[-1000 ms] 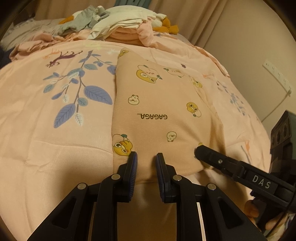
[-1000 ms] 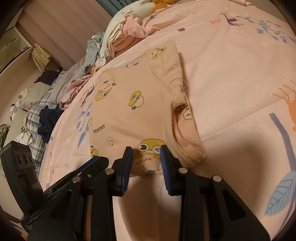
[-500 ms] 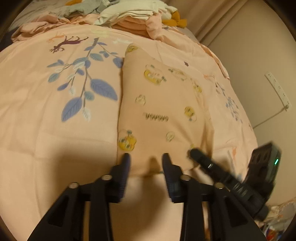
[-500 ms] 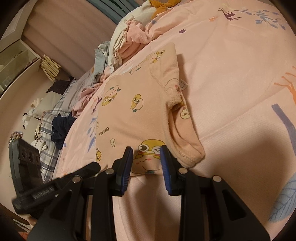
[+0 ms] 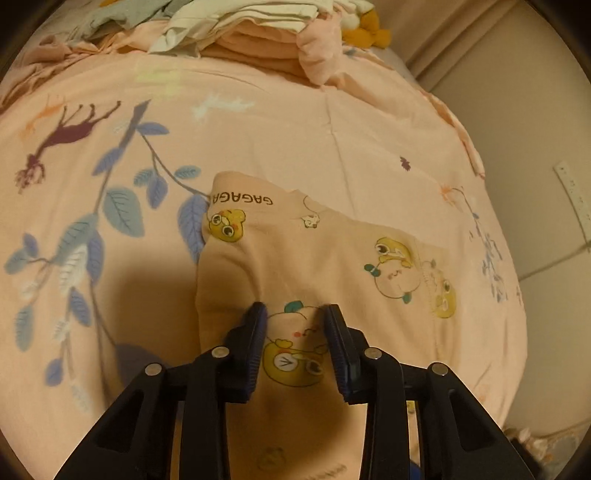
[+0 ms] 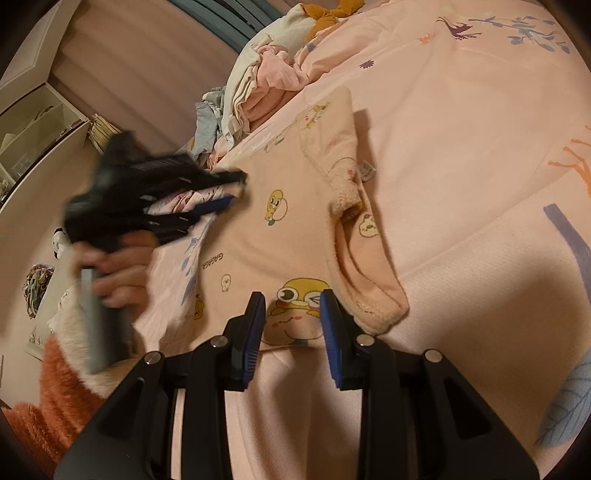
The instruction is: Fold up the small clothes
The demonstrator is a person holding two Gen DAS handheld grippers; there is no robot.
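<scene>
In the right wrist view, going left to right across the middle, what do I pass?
White shelf unit → left gripper, blurred, held in a hand → small peach shirt with GAGAGA print → its fuzzy folded sleeve → bare pink bedspread.

Leaf-printed pink bedspread (image 5: 332,140), beige wall (image 5: 517,92), white shelving (image 6: 33,125) beside the bed.

Shirt (image 6: 295,229): peach, yellow cartoon chicks, black "GAGAGA" lettering. Bedspread (image 5: 92,295): pink, blue-grey leaf sprigs, a maroon animal, small orange motifs. Clothes pile (image 5: 258,33): cream, peach, grey, with a mustard piece. Grippers (image 5: 295,314) (image 6: 293,299): black with blue pads. Sleeve (image 6: 55,398): fuzzy orange with a cream cuff.
</scene>
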